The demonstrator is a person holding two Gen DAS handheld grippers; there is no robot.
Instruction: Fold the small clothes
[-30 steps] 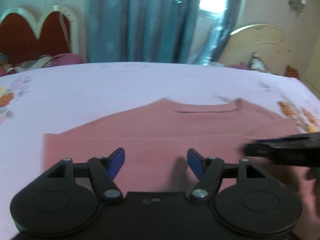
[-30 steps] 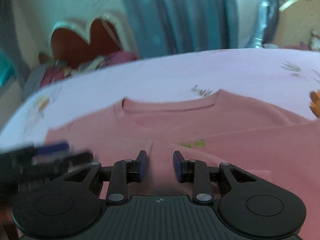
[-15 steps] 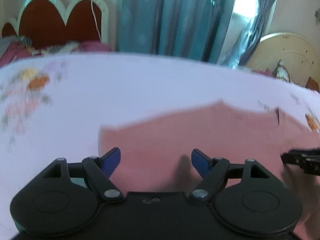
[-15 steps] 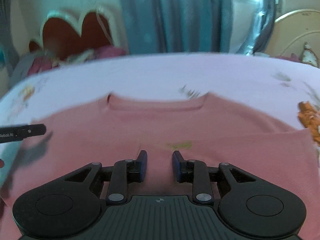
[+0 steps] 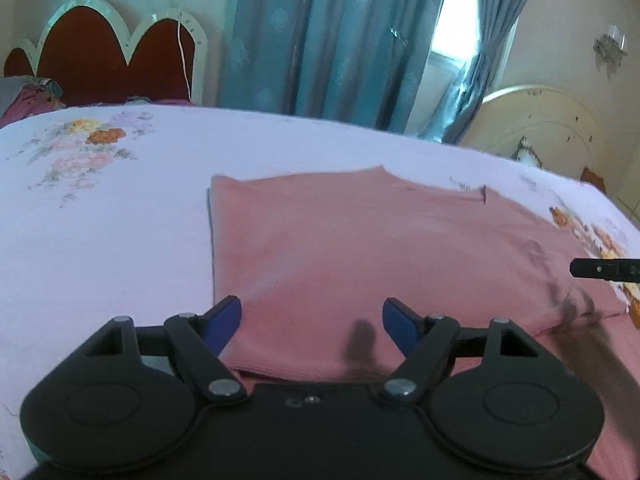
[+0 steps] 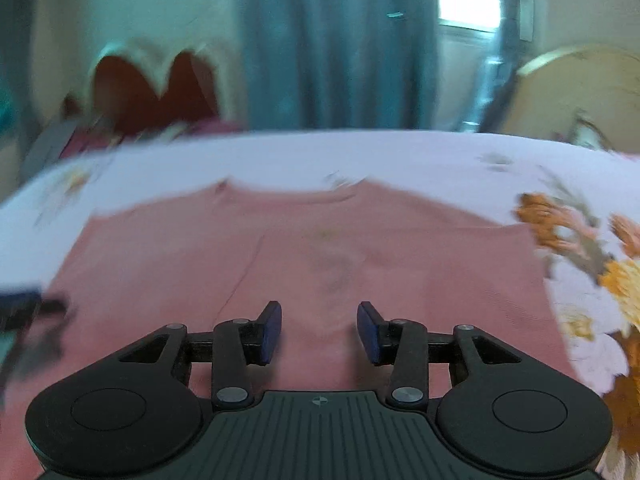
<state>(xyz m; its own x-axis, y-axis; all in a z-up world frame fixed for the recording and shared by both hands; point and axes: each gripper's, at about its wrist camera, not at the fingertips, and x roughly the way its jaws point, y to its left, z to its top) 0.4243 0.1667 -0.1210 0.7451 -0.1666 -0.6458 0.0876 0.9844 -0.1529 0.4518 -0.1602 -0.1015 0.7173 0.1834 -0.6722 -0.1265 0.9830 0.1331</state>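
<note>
The left gripper [image 5: 312,322] hangs low over the near left part of the pink shirt [image 5: 380,248], its blue-padded fingers [image 5: 224,318] spread wide with nothing between them; whether the pads touch the cloth cannot be told. The right gripper [image 6: 319,332] sits over the middle of the shirt [image 6: 304,256], its fingers [image 6: 270,330] also parted, a narrower gap than the left's, and holding nothing. In the left wrist view only a black tip of the right gripper [image 5: 604,269] pokes in from the right edge, the rest cut off, with a blurred dark shadow below it. The right wrist view is smeared by motion, and the dark shape at its left edge is too blurred to name. The shirt lies flat on the floral bedsheet [image 5: 100,208], its long axis running left to right across both views, neckline [image 5: 444,192] on the far side. Its left edge [image 5: 211,240] is a straight line, seemingly a fold. A small greenish mark on the chest is unreadable. Beyond stand a scalloped headboard [image 5: 108,48] and blue curtains [image 5: 340,36].
</note>
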